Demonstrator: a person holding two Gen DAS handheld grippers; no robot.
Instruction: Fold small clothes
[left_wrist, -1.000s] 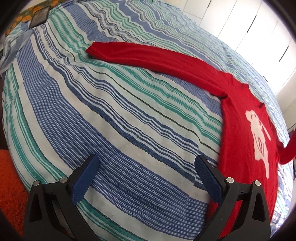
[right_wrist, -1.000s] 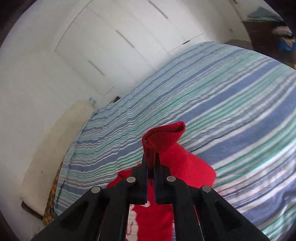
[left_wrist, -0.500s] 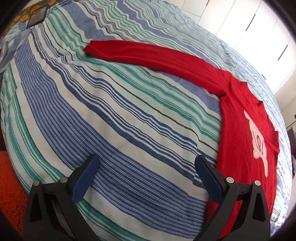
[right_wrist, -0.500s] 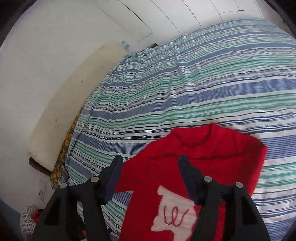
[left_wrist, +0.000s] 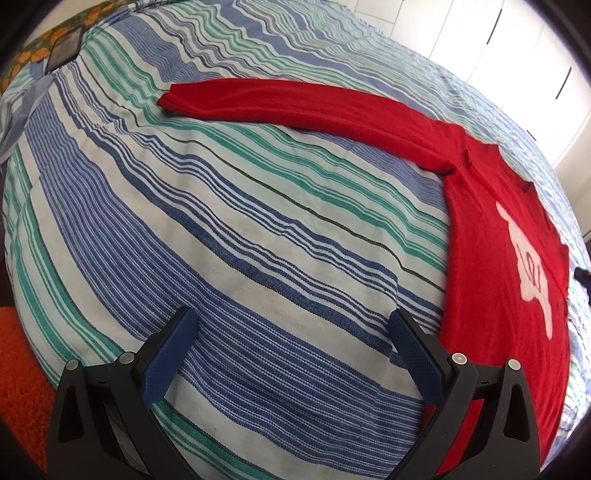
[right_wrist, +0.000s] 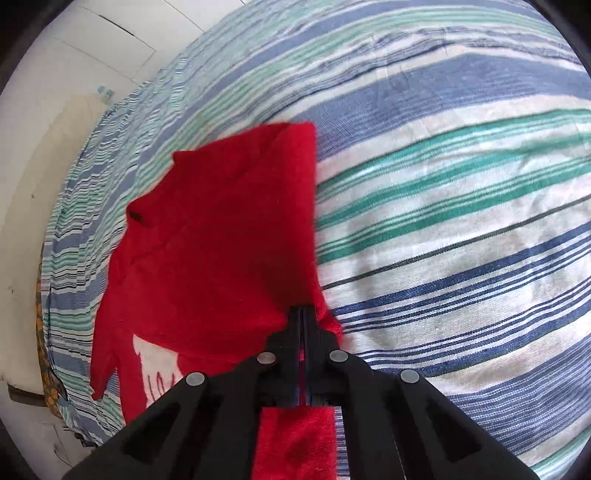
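Observation:
A small red long-sleeved sweater (left_wrist: 491, 280) with a white print lies on a striped bed. In the left wrist view one sleeve (left_wrist: 295, 107) stretches flat to the left. My left gripper (left_wrist: 291, 332) is open and empty, low over the bedspread just left of the sweater's body. In the right wrist view my right gripper (right_wrist: 303, 314) is shut on the sweater's (right_wrist: 221, 243) other sleeve, which is folded across the chest. The white print (right_wrist: 159, 369) shows partly below the fold.
The striped bedspread (left_wrist: 240, 240) covers the whole bed. An orange rug (left_wrist: 18, 369) lies at the bed's near left edge. White wardrobe doors (left_wrist: 498, 48) stand behind the bed. A cream headboard (right_wrist: 44, 155) shows at the left.
My right gripper opened half a second ago and has shut again on the sleeve, now folded over the chest. My left gripper stayed open, shifting slightly.

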